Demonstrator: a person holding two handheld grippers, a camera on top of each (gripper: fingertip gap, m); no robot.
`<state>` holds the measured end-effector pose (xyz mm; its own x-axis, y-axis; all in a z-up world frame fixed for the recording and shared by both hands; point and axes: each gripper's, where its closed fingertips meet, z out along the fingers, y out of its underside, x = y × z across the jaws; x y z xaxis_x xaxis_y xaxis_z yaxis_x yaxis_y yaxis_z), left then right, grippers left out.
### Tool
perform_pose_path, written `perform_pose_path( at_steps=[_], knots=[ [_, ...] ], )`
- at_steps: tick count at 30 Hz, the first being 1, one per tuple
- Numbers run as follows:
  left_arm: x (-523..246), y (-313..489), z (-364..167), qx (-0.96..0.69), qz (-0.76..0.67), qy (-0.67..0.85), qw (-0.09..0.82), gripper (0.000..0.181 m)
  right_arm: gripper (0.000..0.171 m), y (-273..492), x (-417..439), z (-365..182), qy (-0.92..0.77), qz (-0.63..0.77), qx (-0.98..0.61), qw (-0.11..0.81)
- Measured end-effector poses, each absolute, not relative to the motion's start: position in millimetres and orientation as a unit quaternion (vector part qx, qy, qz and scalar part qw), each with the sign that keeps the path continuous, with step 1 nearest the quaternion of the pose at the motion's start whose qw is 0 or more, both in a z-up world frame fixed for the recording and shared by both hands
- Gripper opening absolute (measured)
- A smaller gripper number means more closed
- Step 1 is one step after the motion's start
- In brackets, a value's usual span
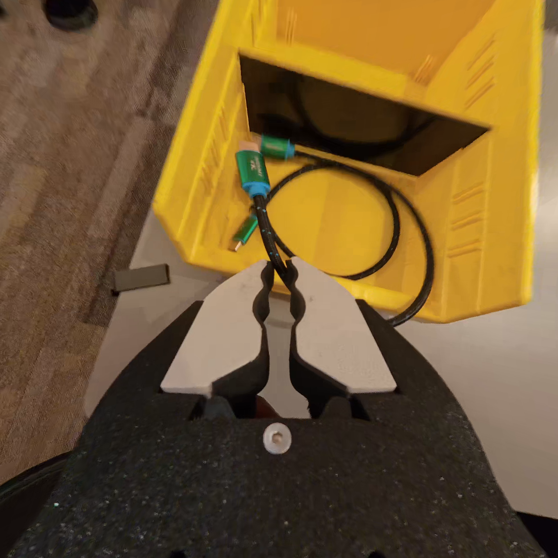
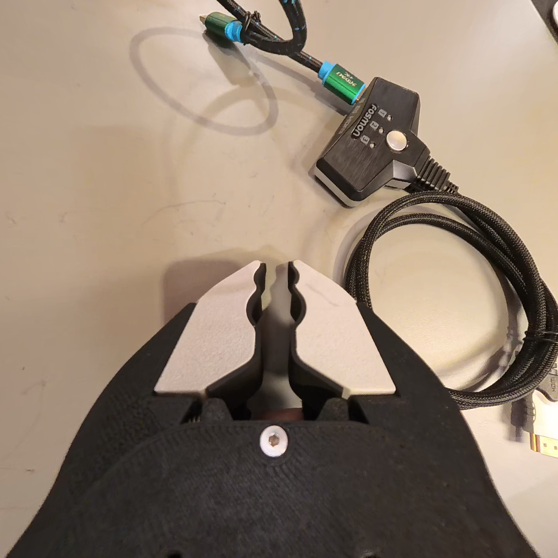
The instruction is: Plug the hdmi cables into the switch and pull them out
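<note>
In the left wrist view my left gripper [image 1: 279,265] is shut on a black braided HDMI cable [image 1: 273,241] just behind its green plug [image 1: 253,170], which is held up over a yellow bin [image 1: 471,211]. Two more green plugs [image 1: 275,147] [image 1: 245,231] and a cable loop lie in the bin. In the right wrist view my right gripper [image 2: 277,265] is empty, its jaws nearly closed, over the table. The black HDMI switch [image 2: 370,142] lies ahead to the right, with one green plug [image 2: 342,84] in its port. That cable's other plug [image 2: 219,25] lies loose.
The switch's own thick black cable [image 2: 471,271] coils at the right and ends in a gold plug [image 2: 543,453]. A white table [image 2: 120,181] carries everything. Carpet floor [image 1: 60,151] lies beyond the table's left edge. A small dark block [image 1: 142,276] sits at that edge. The left gripper's tips are roughly 60 cm from the right gripper's. Measured from the fingertips, the black HDMI switch [image 2: 370,142] is 10 cm or so from the right gripper and 55 cm from the left.
</note>
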<state>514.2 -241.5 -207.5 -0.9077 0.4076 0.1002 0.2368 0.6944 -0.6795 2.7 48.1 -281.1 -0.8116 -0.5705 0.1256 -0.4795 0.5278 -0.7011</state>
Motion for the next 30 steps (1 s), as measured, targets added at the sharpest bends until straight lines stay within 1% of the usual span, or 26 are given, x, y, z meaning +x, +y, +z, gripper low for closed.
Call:
perform_pose_path(
  at_steps=[4, 9, 11, 14, 16, 19, 22, 25, 28, 30],
  knots=[
    [499, -241, -132, -0.201, 0.453, -0.863, 0.097, 0.007, 0.015, 48, 2, -281, 0.873, -0.382, -0.298, 0.062],
    [468, -221, -11, -0.271, 0.576, -0.771, -0.006, 0.007, 0.016, 47, 1, -280, 0.873, -0.385, -0.293, 0.062],
    [440, -203, 28, -0.308, 0.605, -0.734, -0.002, 0.006, 0.016, 47, 1, -279, 0.873, -0.386, -0.292, 0.061],
    [393, -179, 59, -0.366, 0.617, -0.695, 0.048, 0.006, 0.017, 47, 1, -279, 0.872, -0.389, -0.293, 0.059],
    [356, -162, 60, -0.41, 0.603, -0.675, 0.109, 0.006, 0.018, 46, 1, -277, 0.868, -0.396, -0.293, 0.058],
    [297, -135, 46, -0.468, 0.559, -0.647, 0.222, 0.006, 0.018, 40, -2, -263, 0.844, -0.443, -0.299, 0.039],
    [233, -104, 16, -0.516, 0.483, -0.618, 0.344, 0.006, 0.019, 36, -2, -243, 0.813, -0.497, -0.3, 0.036],
    [171, -69, -24, -0.547, 0.375, -0.595, 0.454, 0.006, 0.02, 35, -1, -223, 0.785, -0.545, -0.29, 0.047],
    [121, -43, -65, -0.558, 0.278, -0.585, 0.519, 0.006, 0.021, 36, -5, -209, 0.764, -0.579, -0.28, 0.051],
    [101, -37, -79, -0.556, 0.244, -0.578, 0.546, 0.006, 0.022, 37, -10, -204, 0.757, -0.59, -0.275, 0.05]
  ],
)
